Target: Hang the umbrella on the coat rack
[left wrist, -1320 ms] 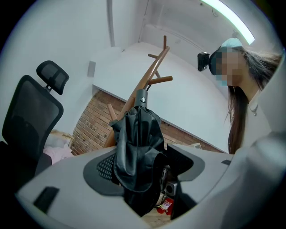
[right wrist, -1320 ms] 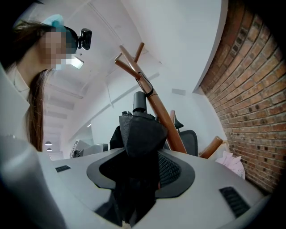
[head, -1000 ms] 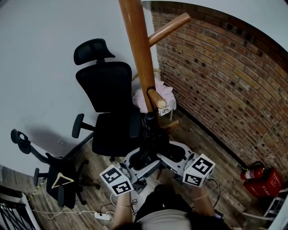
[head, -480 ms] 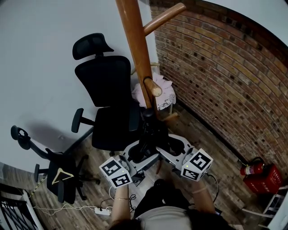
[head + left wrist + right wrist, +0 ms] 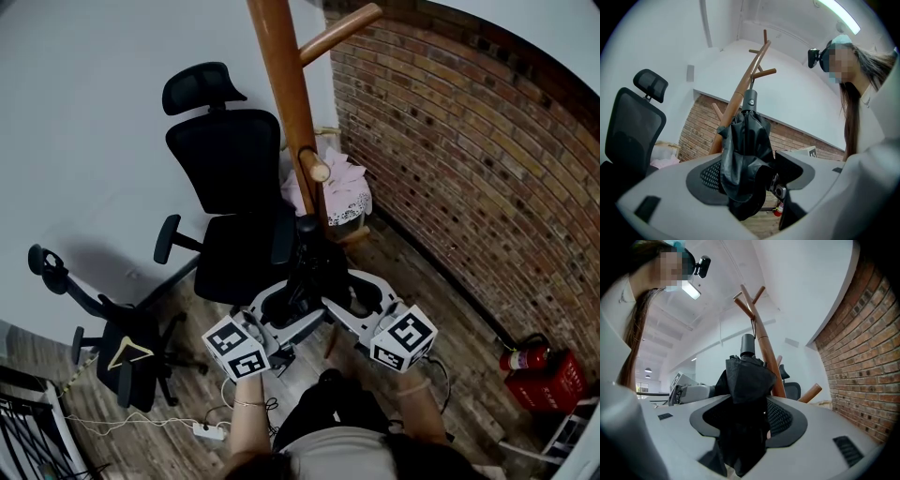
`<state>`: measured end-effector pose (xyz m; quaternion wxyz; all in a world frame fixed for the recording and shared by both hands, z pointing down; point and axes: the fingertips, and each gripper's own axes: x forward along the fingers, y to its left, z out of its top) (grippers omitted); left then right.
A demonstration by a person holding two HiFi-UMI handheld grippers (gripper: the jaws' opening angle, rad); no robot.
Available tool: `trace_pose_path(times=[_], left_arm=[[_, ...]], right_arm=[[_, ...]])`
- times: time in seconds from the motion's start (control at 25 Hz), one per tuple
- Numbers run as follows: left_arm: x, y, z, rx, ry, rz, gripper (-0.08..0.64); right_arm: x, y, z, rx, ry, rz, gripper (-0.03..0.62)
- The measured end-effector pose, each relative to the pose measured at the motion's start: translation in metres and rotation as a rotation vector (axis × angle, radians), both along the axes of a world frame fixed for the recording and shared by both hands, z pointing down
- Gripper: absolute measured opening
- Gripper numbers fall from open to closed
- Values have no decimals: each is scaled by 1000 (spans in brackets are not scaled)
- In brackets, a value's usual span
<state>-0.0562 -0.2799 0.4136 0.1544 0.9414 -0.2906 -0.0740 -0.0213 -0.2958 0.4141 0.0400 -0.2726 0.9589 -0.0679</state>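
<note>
A folded black umbrella [image 5: 314,272] stands upright between my two grippers, just below the lower peg [image 5: 314,167] of the wooden coat rack [image 5: 286,103]. My left gripper [image 5: 291,314] is shut on the umbrella [image 5: 745,154], whose fabric bunches against its pads. My right gripper [image 5: 339,302] comes in from the other side. Its jaws are opening, with the umbrella [image 5: 745,399] still between them and loose fabric filling the gap. The rack's pole [image 5: 764,348] rises right behind the umbrella, with more pegs higher up [image 5: 761,56].
A black office chair [image 5: 230,187] stands just left of the rack. A second chair [image 5: 122,356] at the left carries a wooden hanger. A brick wall [image 5: 469,159] runs along the right, with a fire extinguisher [image 5: 525,361] at its foot. Pink cloth [image 5: 342,187] lies behind the pole.
Both grippers stay at the umbrella under the lower peg. The right gripper has rolled slightly. The head view has shifted a little.
</note>
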Motion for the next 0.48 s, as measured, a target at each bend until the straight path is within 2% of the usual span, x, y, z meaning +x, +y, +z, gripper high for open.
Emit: trace_pose_path(times=[0.16, 0.48], left_arm=[[-9, 5, -7, 8, 5, -73, 314], [-19, 29, -6, 31, -73, -192, 314]], right_arm=[[6, 4, 6, -2, 37, 16, 236], [24, 19, 13, -28, 26, 64, 236]])
